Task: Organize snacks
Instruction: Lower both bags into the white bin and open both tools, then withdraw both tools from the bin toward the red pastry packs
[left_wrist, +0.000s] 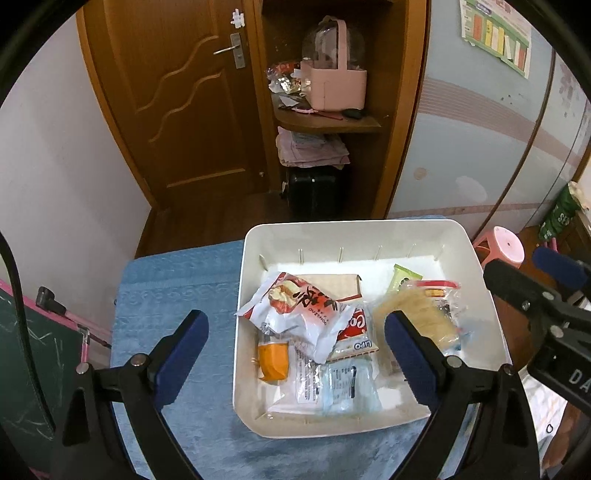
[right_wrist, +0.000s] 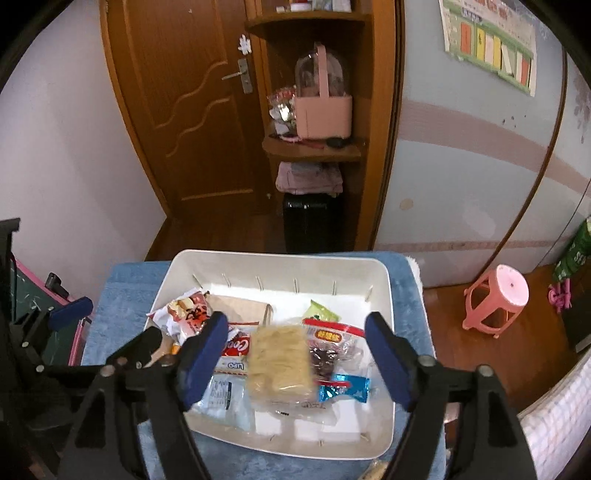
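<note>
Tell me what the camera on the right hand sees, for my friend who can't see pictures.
A white rectangular plastic bin full of snack packets sits on a blue towel, with the right gripper open above it. Between its blue-padded fingers lies a pale block of dried noodles in clear wrap. Behind stand a brown wooden door and a pink plastic stool.

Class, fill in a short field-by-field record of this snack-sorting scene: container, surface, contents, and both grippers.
container: white rectangular plastic bin
surface: blue textured cloth
contents: pale noodle block in clear wrap, red-and-white snack bag, small green packet, orange packet
left gripper: open, empty, above the bin
right gripper: open, empty, noodle block between its fingers
</note>
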